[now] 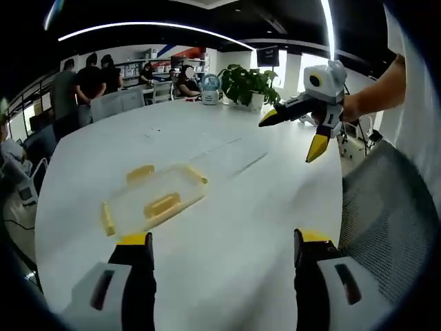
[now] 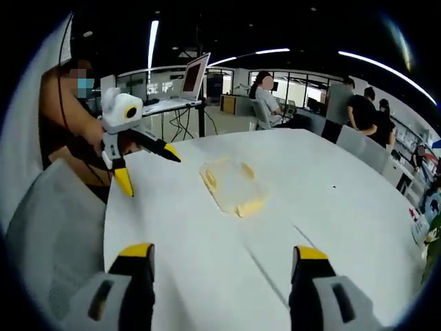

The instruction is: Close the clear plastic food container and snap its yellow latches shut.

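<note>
Container on bench, untouched, latches seemingly unsnapped; left hand-held gripper and right hand-held gripper both open, empty.

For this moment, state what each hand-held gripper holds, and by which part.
Nothing: the left hand-held gripper and right hand-held gripper are both open above the table, apart from the container.

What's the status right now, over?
Left gripper open, fingers apart, holding nothing. Right gripper open, clear of the work. Clear container flat on the white table, yellow latches untouched. Nothing between grippers and container.
</note>
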The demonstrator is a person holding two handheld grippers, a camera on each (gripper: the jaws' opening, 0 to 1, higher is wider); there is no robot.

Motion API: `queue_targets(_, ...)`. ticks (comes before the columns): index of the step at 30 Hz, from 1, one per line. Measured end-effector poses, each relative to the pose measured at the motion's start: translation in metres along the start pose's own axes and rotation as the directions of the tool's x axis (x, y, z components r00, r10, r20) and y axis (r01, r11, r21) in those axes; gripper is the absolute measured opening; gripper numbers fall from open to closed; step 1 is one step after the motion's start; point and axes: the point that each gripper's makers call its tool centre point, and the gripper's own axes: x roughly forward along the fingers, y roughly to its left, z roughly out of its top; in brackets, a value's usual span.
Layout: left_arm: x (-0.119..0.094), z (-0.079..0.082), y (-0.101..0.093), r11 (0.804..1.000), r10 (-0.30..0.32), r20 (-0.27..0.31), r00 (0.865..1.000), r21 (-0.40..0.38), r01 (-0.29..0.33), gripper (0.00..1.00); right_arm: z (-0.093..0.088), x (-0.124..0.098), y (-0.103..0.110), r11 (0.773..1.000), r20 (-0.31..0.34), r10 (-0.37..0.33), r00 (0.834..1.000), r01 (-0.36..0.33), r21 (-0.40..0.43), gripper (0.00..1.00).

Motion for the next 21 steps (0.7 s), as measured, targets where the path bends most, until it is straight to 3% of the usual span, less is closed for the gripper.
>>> queue_targets(21, 0.002, -0.008, 0.045, 0.998, 0.026, -0.050, 0.998, 0.060, -0.023, 0.79, 0.016, 0.037, -0.014, 0.996, -0.039, 0.057, 0.998, -0.059, -0.065, 0.77)
